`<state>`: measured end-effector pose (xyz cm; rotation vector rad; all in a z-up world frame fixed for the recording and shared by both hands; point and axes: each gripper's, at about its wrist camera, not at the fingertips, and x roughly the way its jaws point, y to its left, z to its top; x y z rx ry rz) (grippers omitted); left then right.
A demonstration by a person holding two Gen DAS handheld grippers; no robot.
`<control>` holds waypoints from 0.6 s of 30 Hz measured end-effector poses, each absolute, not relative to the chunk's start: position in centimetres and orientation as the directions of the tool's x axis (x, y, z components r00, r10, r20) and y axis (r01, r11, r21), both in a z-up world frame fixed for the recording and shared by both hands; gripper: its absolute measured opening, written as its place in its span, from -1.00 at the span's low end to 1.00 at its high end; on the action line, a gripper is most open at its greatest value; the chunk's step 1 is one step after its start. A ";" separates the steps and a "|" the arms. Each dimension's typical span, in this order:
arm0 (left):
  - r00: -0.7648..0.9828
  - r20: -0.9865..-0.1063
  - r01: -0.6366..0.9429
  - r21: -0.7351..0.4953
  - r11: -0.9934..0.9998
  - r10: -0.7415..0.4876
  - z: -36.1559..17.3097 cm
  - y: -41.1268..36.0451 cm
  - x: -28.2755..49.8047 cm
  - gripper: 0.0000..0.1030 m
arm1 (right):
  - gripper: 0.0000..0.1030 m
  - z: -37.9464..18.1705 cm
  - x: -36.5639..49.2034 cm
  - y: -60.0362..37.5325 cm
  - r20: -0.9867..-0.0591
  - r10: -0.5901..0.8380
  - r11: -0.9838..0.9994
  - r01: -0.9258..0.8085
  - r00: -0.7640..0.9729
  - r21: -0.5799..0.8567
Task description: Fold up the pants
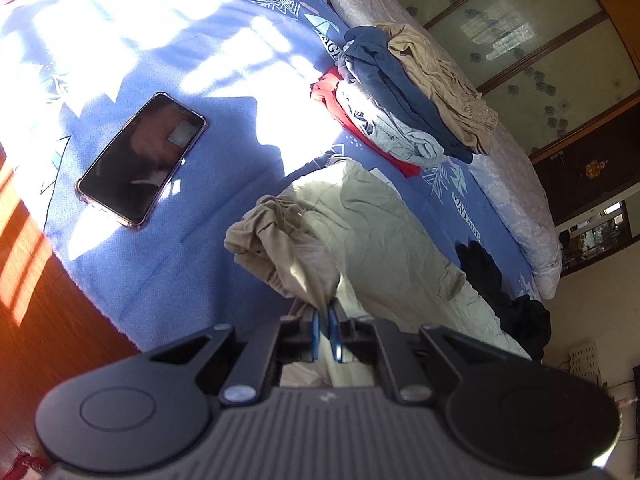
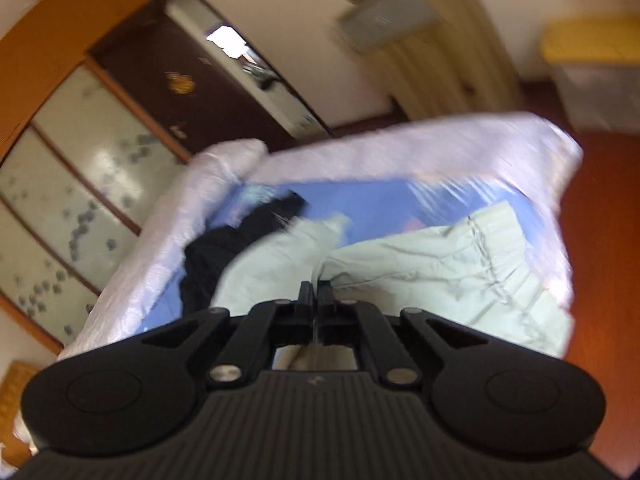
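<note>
Jaws of the left gripper (image 1: 326,330) are clamped on a bunched fold of the pale green pants (image 1: 360,232), which lie across the blue bedsheet (image 1: 160,252) with a phone (image 1: 142,159) to their left and a pile of folded clothes (image 1: 412,104) beyond. Right gripper (image 2: 316,292) has its jaws nearly together above the pants (image 2: 420,264); motion blur hides whether cloth is pinched. Black garment (image 2: 212,264) lies just left of the pants.

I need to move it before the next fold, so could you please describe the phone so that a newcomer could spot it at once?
Start from the blue bedspread covering the bed. On its sunlit side, away from the stack of folded clothes, lies the phone, flat and face up. It is the only hard, glossy black thing there; everything around it is soft fabric.
</note>
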<state>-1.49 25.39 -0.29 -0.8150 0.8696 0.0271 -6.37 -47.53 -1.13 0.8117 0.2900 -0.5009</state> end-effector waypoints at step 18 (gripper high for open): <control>0.639 -0.721 -0.331 -0.573 0.750 -0.269 0.5 23.5 -0.6 -0.90 | -0.13 -10.9 -12.6 -51.9 -0.570 -0.234 0.422 0.610 0.788 0.670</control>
